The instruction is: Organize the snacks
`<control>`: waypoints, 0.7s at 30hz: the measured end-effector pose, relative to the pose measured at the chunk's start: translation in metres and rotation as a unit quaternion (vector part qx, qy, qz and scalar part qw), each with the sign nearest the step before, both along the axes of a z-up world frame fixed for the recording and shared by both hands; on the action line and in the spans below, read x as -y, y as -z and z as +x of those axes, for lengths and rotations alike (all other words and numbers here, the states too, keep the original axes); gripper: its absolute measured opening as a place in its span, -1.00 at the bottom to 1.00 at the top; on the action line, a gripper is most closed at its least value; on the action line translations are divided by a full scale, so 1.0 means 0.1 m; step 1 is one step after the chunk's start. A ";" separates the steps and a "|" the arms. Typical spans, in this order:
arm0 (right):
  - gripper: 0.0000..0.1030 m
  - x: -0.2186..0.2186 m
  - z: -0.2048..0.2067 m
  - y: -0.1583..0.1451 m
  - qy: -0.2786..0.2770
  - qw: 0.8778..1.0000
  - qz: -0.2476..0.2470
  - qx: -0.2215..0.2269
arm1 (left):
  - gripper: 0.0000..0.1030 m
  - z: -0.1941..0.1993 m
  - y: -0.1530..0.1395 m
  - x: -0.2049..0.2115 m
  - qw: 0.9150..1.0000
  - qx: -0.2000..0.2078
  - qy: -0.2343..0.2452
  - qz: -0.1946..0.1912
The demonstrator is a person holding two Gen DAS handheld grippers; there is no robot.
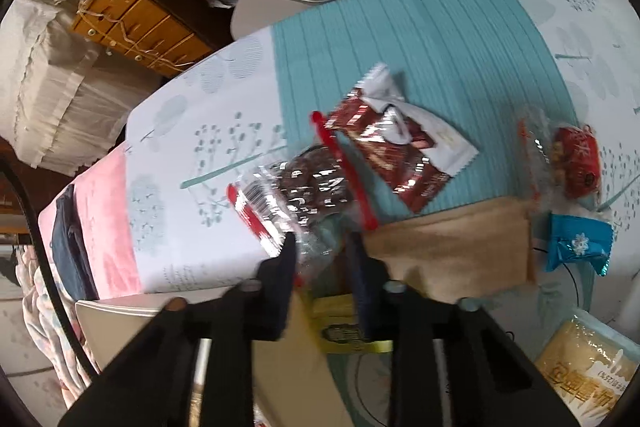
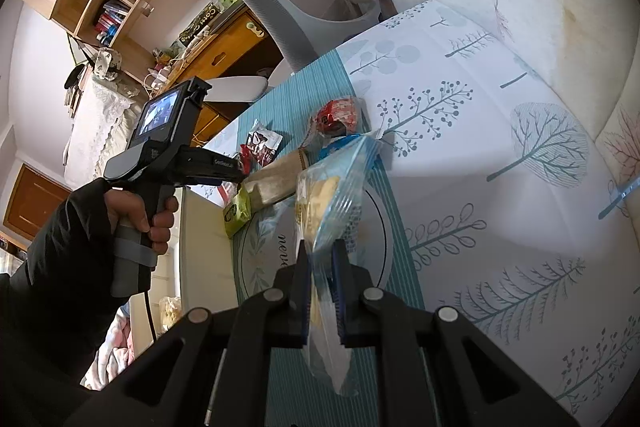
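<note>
While our right gripper [image 2: 322,291] pinches a light, crackly blue-edged biscuit bag [image 2: 332,187] above the table [image 2: 500,131], our left gripper [image 1: 322,247] nips the slippery clear packet of dark snacks [image 1: 304,187] by its crinkled end, best held at the seams.

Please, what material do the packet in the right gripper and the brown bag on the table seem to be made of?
Packet: thin clear plastic film, glossy, since the yellow contents show through. Brown bag: probably kraft paper, matte, flat with straight edges; blur leaves it uncertain.
</note>
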State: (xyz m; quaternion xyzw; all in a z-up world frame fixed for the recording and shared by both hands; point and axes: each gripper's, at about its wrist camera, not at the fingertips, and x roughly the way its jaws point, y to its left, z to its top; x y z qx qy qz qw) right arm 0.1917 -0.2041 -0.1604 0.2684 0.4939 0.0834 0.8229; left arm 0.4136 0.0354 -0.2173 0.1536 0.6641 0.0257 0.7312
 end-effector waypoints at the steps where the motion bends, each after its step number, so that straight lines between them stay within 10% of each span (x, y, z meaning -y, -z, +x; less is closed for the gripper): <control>1: -0.82 -0.01 0.00 0.00 -0.001 1.000 -0.001 0.001 | -0.82 0.01 -0.01 -0.06 1.000 0.002 -0.006 -0.007; 15: -0.82 -0.09 -0.01 -0.09 -0.018 1.000 -0.008 0.015 | -0.91 -0.03 -0.40 -0.48 0.979 0.024 -0.032 -0.198; 21: -0.82 -0.12 -0.01 -0.13 -0.023 0.999 -0.014 0.023 | -0.59 0.05 -0.40 -0.57 0.978 0.007 -0.039 -0.207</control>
